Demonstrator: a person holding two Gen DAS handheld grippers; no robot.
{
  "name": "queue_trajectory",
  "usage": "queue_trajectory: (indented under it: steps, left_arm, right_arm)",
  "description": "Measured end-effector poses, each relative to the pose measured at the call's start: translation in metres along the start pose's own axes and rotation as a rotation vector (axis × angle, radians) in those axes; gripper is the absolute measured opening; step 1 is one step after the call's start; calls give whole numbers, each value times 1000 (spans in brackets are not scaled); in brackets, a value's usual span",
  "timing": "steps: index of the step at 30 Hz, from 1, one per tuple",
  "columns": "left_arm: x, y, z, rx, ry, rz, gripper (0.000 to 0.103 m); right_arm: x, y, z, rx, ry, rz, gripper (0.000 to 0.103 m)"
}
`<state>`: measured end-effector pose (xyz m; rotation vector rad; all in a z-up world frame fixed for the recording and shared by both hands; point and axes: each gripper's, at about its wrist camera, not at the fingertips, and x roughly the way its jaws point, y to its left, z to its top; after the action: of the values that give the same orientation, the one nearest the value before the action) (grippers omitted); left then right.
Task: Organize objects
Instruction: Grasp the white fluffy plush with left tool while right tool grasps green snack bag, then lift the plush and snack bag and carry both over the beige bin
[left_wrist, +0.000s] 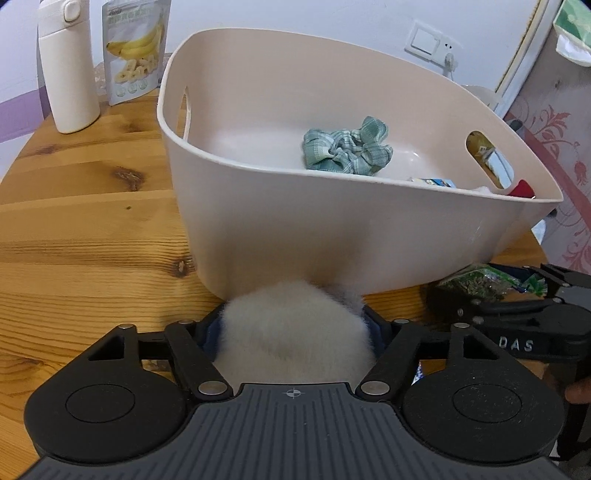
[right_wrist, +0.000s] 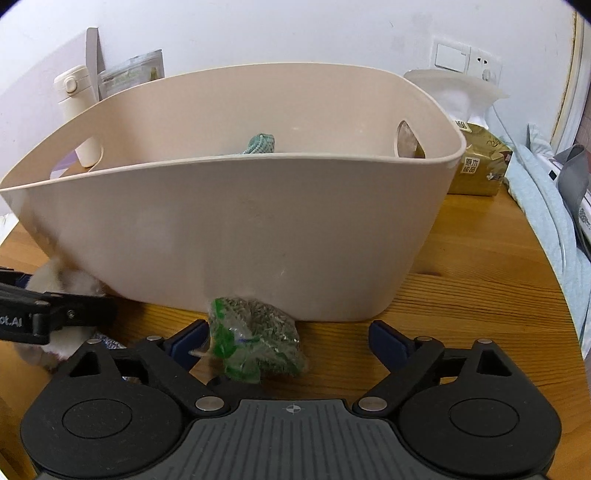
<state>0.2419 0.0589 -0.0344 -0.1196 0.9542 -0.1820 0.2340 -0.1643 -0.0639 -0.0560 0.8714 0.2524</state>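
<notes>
While left fingers (left_wrist: 373, 326) clamp the fluffy ball (left_wrist: 295, 332), right fingers (right_wrist: 388, 339) gape.

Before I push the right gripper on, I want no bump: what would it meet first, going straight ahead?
Probably the clear green packet, lying between the open jaws of the right gripper; right behind it stands the beige tub.

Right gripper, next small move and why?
Probably finish closing the right gripper on the clear green packet. The packet lies on the wooden table between the gripper's fingers, nearer one of them, with a gap on the other side, right against the beige bin. It needs a firm grip before it can be lifted over the rim.
</notes>
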Motion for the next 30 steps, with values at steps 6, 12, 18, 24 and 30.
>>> queue_trajectory:
  steps: [6, 12, 18, 24, 30]
  left_arm:
    - [0, 2, 0, -8, -2, 14, 60]
    - [-1, -3, -2, 1, 2, 44, 54]
    - [-3, -2, -4, -23, 5, 47, 47]
    - [-8, -1, -7, -33, -1, 58, 43]
    - [-14, -2, -10, -38, -10, 63, 42]
  right_arm:
    - [3, -4, 3, 20, -4, 6, 80]
    - [-1, -9, 3, 17, -7, -9, 60]
    - [-8, -17, 2, 45, -15, 11, 33]
    - [-11, -25, 0, 91, -25, 43, 33]
    - [-20, -25, -3, 94, -46, 47, 33]
